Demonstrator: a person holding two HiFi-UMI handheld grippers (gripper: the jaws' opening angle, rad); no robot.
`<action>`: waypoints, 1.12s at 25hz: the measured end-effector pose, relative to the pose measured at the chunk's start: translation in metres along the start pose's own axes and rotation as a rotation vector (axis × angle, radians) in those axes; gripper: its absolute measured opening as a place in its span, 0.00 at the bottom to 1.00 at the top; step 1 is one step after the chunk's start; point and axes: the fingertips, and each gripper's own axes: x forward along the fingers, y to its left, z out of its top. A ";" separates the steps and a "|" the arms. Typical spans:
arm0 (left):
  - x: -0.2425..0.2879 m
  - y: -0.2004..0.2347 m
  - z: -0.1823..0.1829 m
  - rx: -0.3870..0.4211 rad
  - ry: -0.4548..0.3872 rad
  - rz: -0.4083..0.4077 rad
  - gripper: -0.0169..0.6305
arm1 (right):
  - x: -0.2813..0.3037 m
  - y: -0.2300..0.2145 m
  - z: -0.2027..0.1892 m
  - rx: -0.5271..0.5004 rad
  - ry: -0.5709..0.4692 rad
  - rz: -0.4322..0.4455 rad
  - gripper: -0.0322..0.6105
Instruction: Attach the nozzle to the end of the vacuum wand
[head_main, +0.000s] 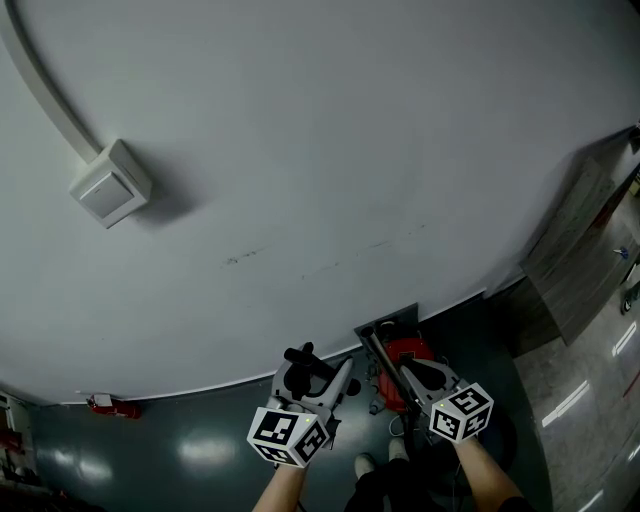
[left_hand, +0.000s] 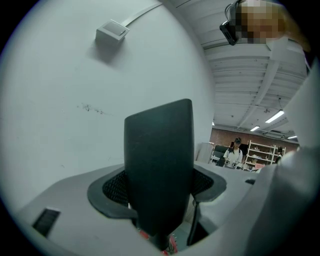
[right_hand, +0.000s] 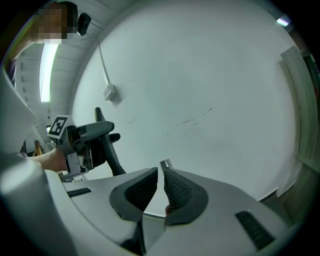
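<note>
Closest stands the black nozzle (left_hand: 159, 160), clamped upright between the pads of my left gripper (left_hand: 160, 200), with the pale wall (left_hand: 75, 125) behind. My right gripper (right_hand: 160, 175) has its jaws all but together. I think nothing sits between them, though the wand (right_hand: 165, 163) shows its metal tip just beyond. Beneath that gripper the red vacuum (head_main: 405, 352) sits on the floor (head_main: 200, 440), at the wall's foot.

There are two claws, the left claw (left_hand: 160, 182) and the right claw (right_hand: 160, 176). There is one black nozzle (left_hand: 159, 145), one vacuum wand (right_hand: 165, 164), one red vacuum body (head_main: 408, 352), one wall box (head_main: 110, 184) and two shoes (head_main: 364, 465).
</note>
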 end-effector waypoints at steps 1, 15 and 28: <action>0.002 0.001 0.000 0.001 0.001 0.001 0.53 | 0.003 -0.003 -0.003 -0.010 0.010 -0.004 0.10; 0.013 0.025 0.005 0.005 0.010 0.022 0.53 | 0.072 -0.029 -0.057 -0.204 0.173 -0.032 0.30; 0.017 0.037 0.006 -0.027 0.013 0.033 0.53 | 0.111 -0.041 -0.084 -0.309 0.257 -0.040 0.32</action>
